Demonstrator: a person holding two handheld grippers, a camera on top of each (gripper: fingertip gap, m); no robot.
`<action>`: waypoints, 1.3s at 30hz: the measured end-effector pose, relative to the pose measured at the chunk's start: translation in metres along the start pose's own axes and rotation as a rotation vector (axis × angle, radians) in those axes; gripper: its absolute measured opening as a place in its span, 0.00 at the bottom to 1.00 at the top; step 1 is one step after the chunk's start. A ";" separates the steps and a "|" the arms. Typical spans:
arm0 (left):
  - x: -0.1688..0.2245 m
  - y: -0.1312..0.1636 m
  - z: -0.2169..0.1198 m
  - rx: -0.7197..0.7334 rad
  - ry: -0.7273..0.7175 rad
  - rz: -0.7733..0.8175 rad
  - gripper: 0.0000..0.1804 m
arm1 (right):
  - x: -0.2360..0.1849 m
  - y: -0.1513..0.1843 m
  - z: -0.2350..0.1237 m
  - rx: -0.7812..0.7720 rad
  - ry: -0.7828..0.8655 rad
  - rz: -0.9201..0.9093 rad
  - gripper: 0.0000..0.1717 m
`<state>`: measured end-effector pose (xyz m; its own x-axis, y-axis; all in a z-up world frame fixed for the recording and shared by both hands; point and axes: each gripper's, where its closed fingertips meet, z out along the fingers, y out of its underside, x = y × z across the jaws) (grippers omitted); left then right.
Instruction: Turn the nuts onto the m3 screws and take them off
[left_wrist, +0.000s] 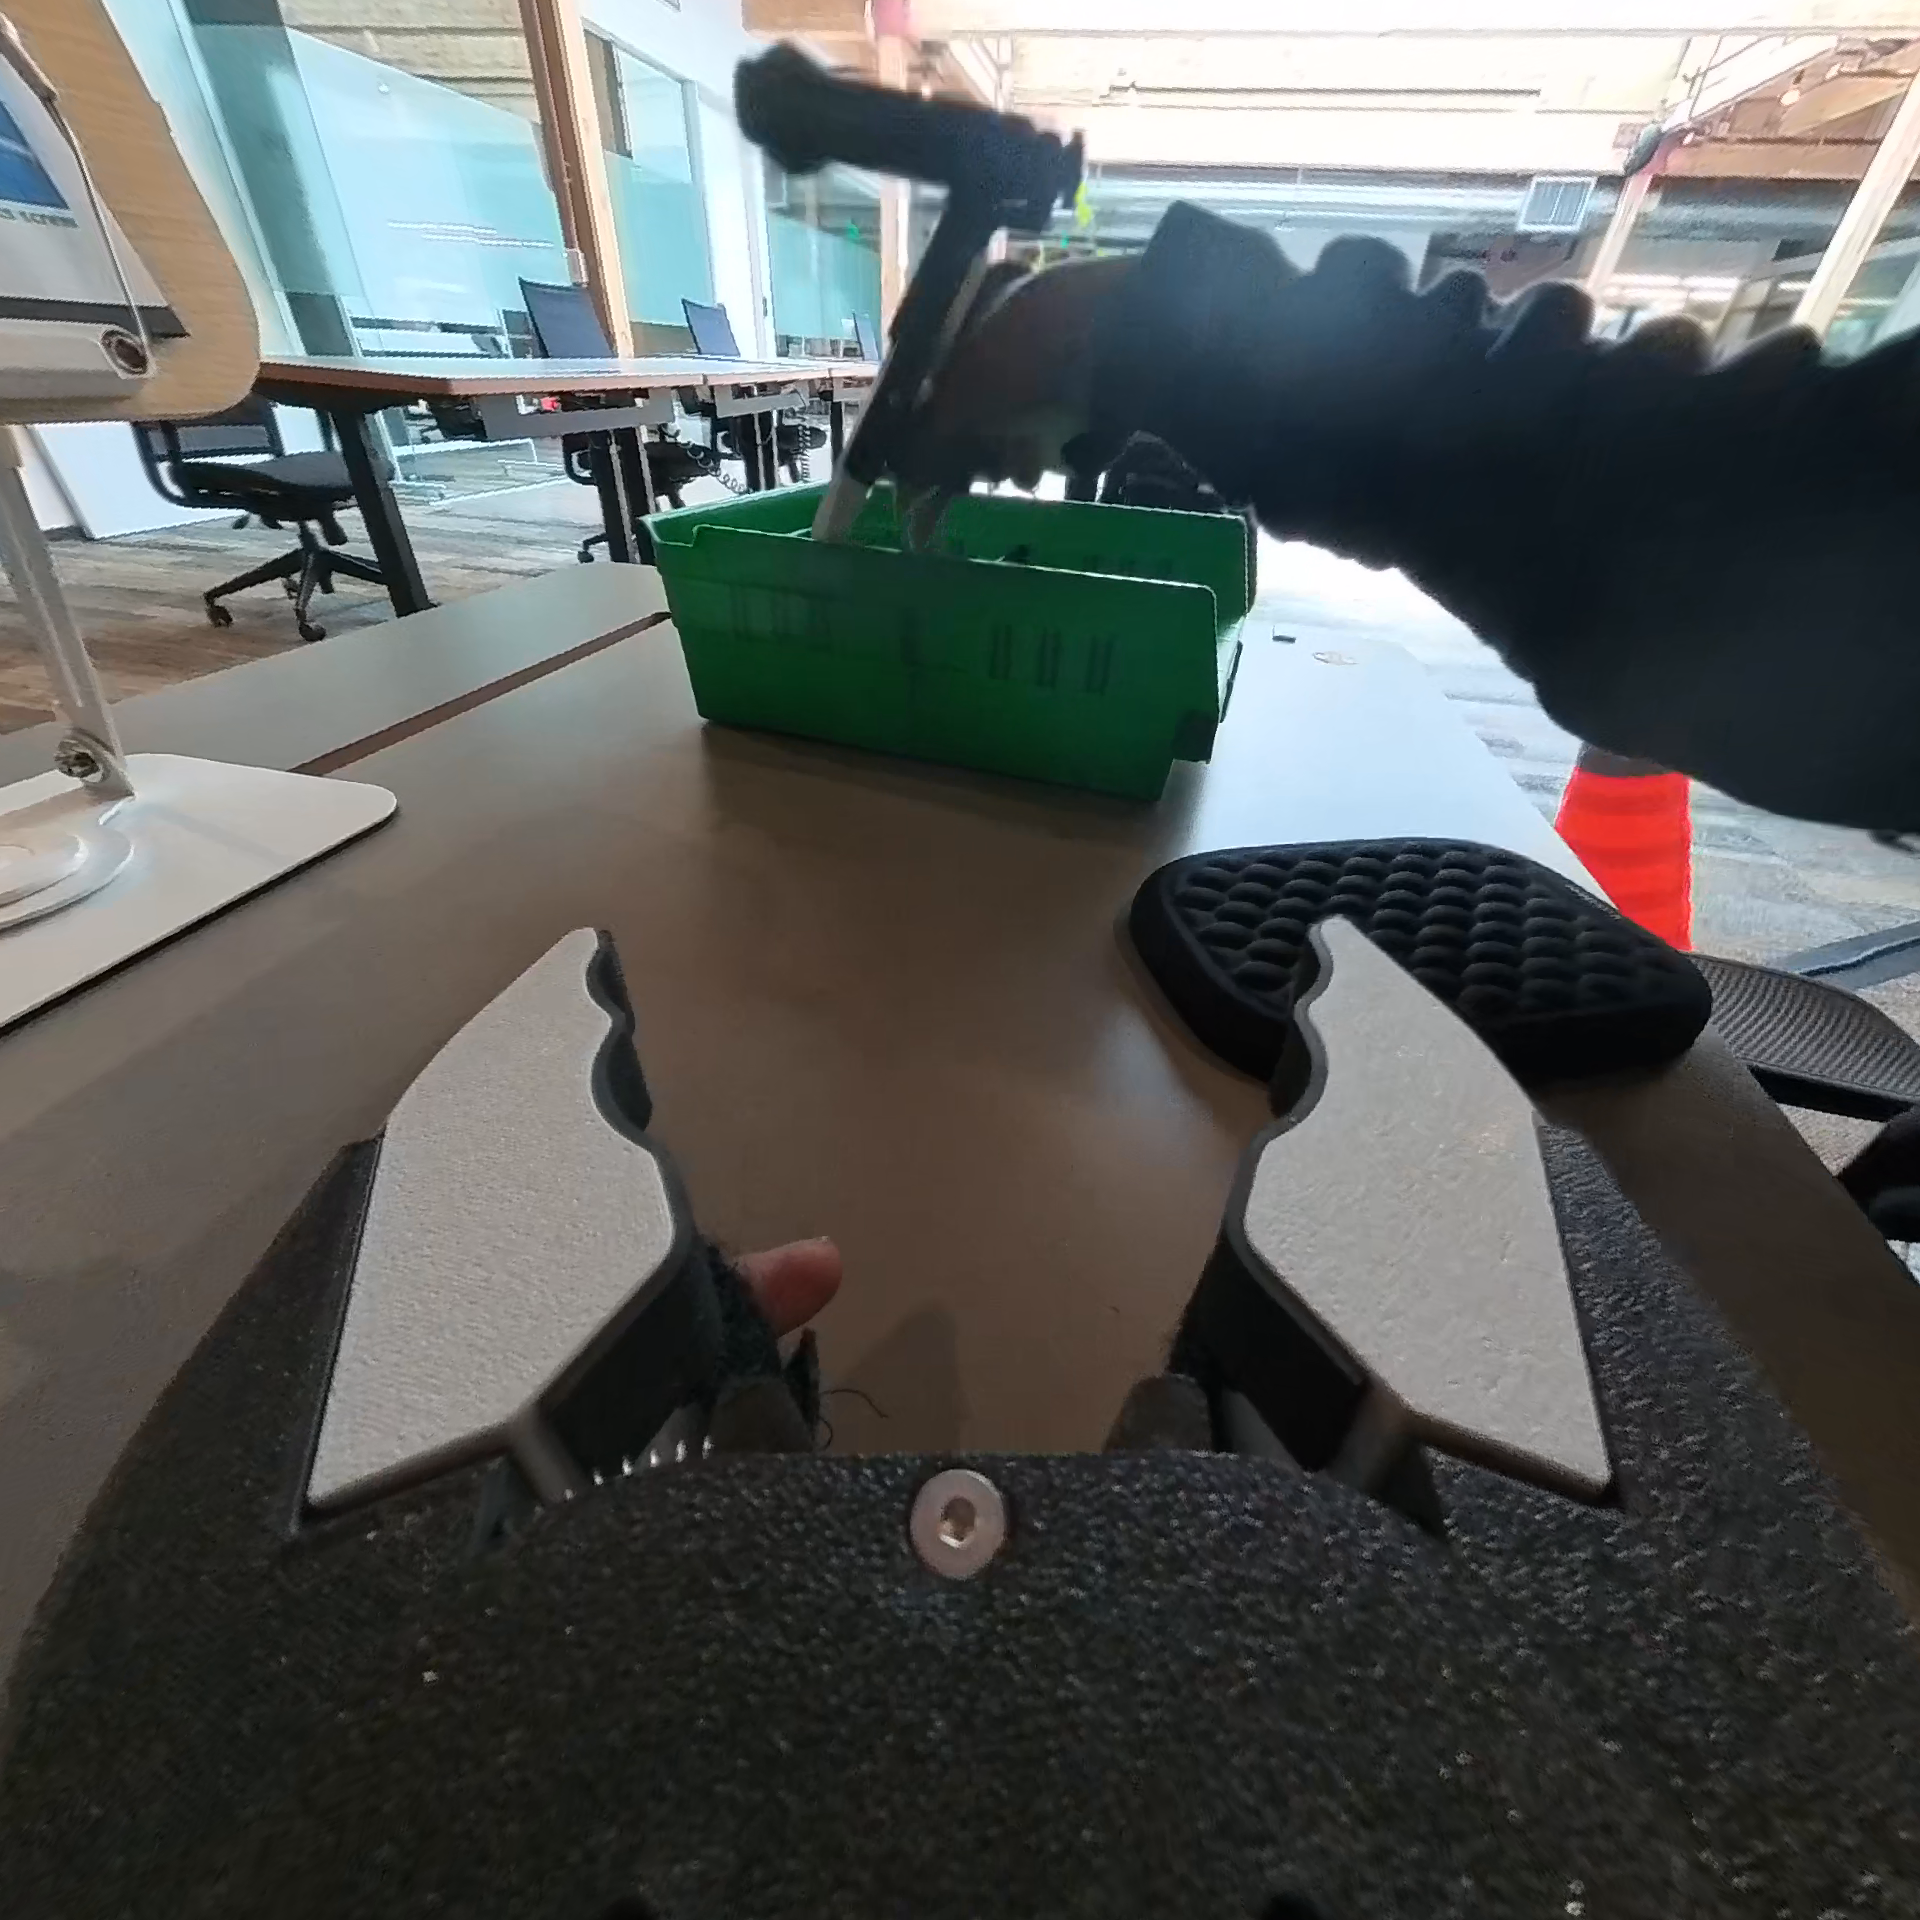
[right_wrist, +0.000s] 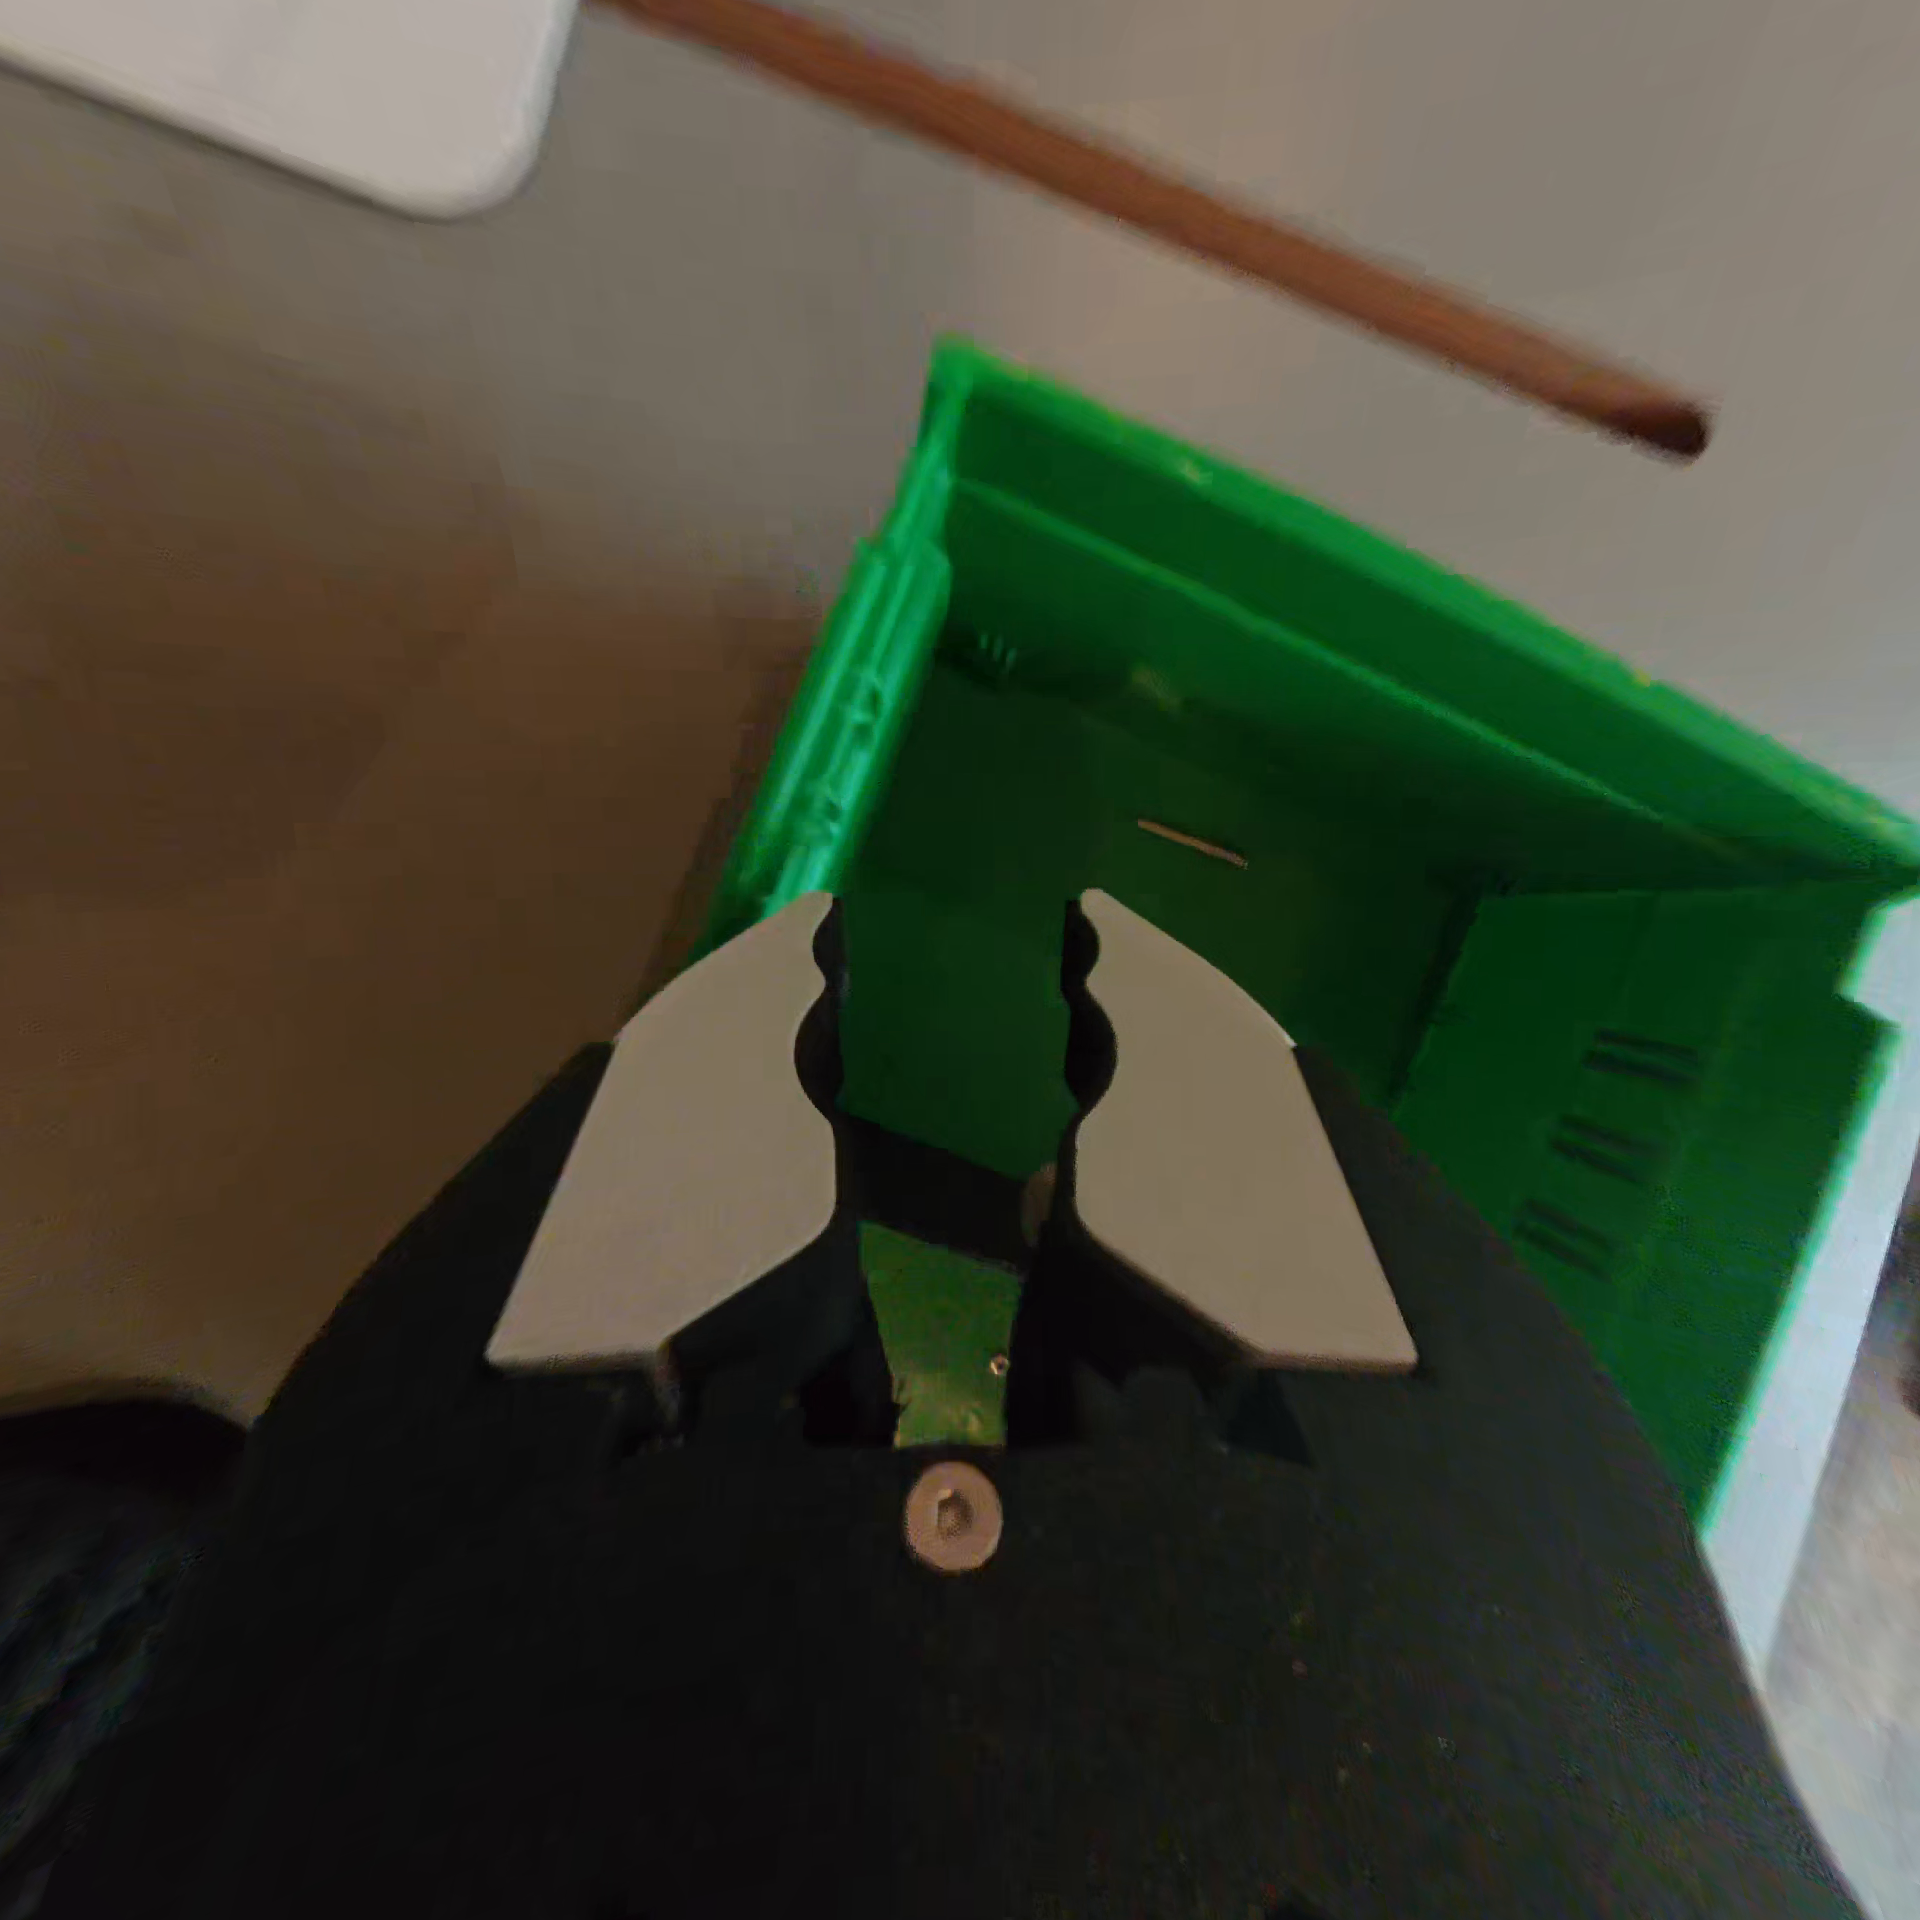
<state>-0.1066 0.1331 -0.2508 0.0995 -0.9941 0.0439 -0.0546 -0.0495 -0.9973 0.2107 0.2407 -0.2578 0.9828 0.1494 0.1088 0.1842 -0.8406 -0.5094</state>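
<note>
Open-plan office behind, glass partitions, desks and wheeled chairs (left_wrist: 265, 488), all soft in focus. Brown surface (left_wrist: 831, 987) carries everything.

Nearest, left wrist view: left gripper (left_wrist: 966, 966) low over the surface, fingers wide apart, bare surface between them. A black dimpled pad (left_wrist: 1455, 935) lies partly behind the right-hand finger (left_wrist: 1392, 1143); its near edge is covered. A fingertip of the person's hand (left_wrist: 795, 1278) shows at the gripper's base. White stand base (left_wrist: 208, 831) at left, cut off by the frame edge.

Farther: green bin (left_wrist: 935, 644) sits mid-surface. Right gripper (right_wrist: 956, 914) reaches down into it from above, blurred in the left view, its tips hidden behind the bin wall there. A dark gloved hand and sleeve (left_wrist: 1507, 468) block much of the bin's right side.

Right wrist view: fingers moderately apart, nothing between them but green bin floor (right_wrist: 935, 997). One thin metal screw (right_wrist: 1190, 842) lies on the bin floor, just beyond the fingertips and apart from them. Small dark and pale bits sit at the far inner wall (right_wrist: 997, 655), too blurred to identify. No nut can be made out with certainty.
</note>
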 end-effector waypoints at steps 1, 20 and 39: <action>0.000 0.000 0.000 -0.004 -0.005 0.007 0.65 | -0.005 -0.008 -0.010 0.076 -0.004 0.004 0.24; -0.008 -0.001 -0.003 0.004 -0.044 -0.018 0.61 | -0.216 -0.030 -0.156 1.172 -0.307 -0.063 0.33; -0.012 -0.008 -0.009 0.014 -0.083 -0.016 0.52 | -0.256 -0.007 -0.099 1.218 -0.291 -0.128 0.25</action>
<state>-0.1166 0.1444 -0.2432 0.1818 -0.9818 0.0557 -0.0383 -0.0637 -0.9972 -0.0432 0.1569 -0.1979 0.8952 0.4337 0.1022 0.0201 0.1899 -0.9816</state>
